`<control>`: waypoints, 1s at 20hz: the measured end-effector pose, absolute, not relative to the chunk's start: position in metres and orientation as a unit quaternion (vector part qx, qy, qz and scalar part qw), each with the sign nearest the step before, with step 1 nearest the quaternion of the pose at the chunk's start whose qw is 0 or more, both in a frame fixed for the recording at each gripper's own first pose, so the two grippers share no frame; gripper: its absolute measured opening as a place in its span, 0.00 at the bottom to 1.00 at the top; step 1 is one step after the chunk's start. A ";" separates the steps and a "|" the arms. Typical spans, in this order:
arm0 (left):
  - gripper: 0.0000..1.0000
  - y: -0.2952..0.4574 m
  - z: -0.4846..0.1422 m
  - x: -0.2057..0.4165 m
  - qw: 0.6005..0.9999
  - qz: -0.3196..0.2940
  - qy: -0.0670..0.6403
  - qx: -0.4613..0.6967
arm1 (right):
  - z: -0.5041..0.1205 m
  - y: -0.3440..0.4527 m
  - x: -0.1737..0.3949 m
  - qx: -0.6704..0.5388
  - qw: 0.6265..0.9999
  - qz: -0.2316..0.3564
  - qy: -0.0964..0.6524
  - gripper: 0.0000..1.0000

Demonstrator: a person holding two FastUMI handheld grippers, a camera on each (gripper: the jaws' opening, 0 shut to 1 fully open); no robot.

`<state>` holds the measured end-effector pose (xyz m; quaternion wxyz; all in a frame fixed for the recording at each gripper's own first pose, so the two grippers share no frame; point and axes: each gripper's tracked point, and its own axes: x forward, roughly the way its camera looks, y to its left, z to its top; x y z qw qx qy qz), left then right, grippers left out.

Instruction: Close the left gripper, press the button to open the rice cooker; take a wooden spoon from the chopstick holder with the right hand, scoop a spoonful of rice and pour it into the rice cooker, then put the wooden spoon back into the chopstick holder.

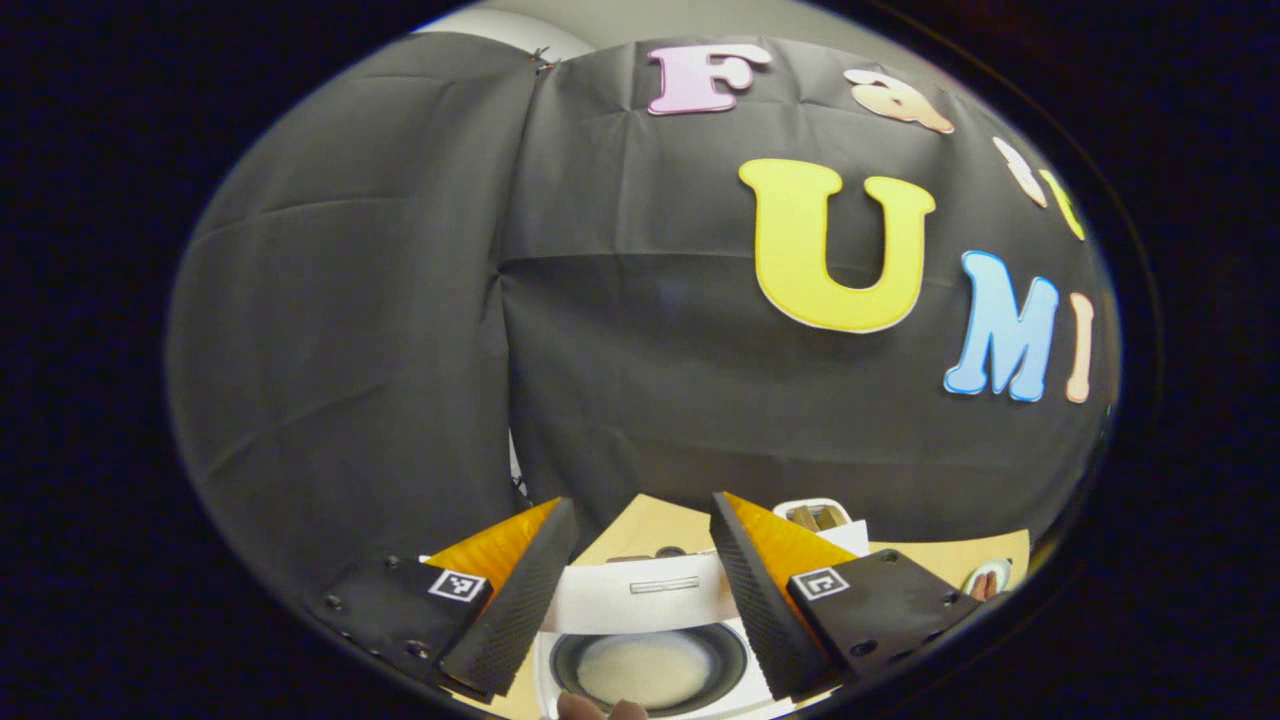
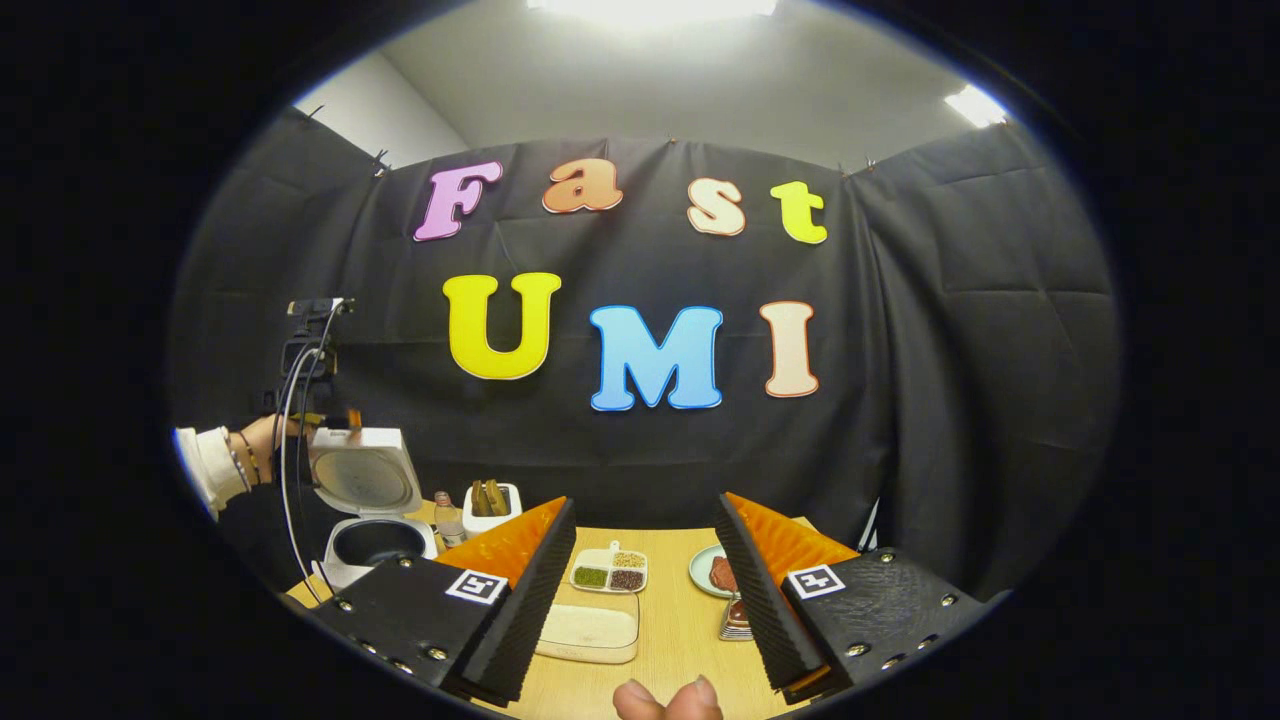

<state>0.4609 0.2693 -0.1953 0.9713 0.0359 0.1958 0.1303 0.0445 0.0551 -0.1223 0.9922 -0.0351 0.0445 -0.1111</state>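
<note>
Hanging over the table, the left gripper (image 1: 640,590) has its two fingers spread wide apart, holding nothing. Right below and between them sits the white rice cooker (image 1: 650,640). Its lid (image 1: 645,592) is flipped up, and the dark pot inside has a pale layer at the bottom. Just past the cooker, the white chopstick holder (image 1: 820,517) peeks out with brown wooden handles in it.

The right gripper (image 2: 640,590) is also spread open and holds nothing. Between its fingers, near them on the wooden table (image 2: 680,640), lies a shallow white tray of rice (image 2: 590,633). Behind that is a small divided dish (image 2: 609,570) with green, dark and pale grains. A little plate (image 2: 712,572) with something red-brown sits by the right finger.

Far off to the left in the right gripper view stands the rice cooker (image 2: 368,520), open, with the chopstick holder (image 2: 490,505) and a small bottle (image 2: 449,520) beside it. A hand (image 2: 268,440) with a white sleeve and bracelets is up by the cooker's lid, with cables hanging near it.

No brand or label on these things is big enough to read. The square black-and-white marks on the grippers are patterns, not words.
</note>
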 end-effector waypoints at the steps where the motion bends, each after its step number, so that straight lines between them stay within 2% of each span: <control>1: 0.94 0.264 -0.199 0.451 0.972 0.128 0.194 0.038 | -0.125 0.054 0.041 -0.030 0.992 -0.112 0.045 0.87; 8: 0.96 0.243 -0.258 0.366 0.972 0.117 0.199 0.036 | -0.137 0.044 0.022 -0.022 0.990 -0.124 0.062 0.87; 16: 0.96 0.235 -0.330 0.326 0.969 0.113 0.218 0.035 | -0.153 0.038 0.015 -0.006 0.987 -0.135 0.085 0.87; 20: 0.96 0.235 -0.374 0.309 0.961 0.109 0.250 0.048 | -0.158 0.041 0.016 -0.008 0.986 -0.136 0.093 0.87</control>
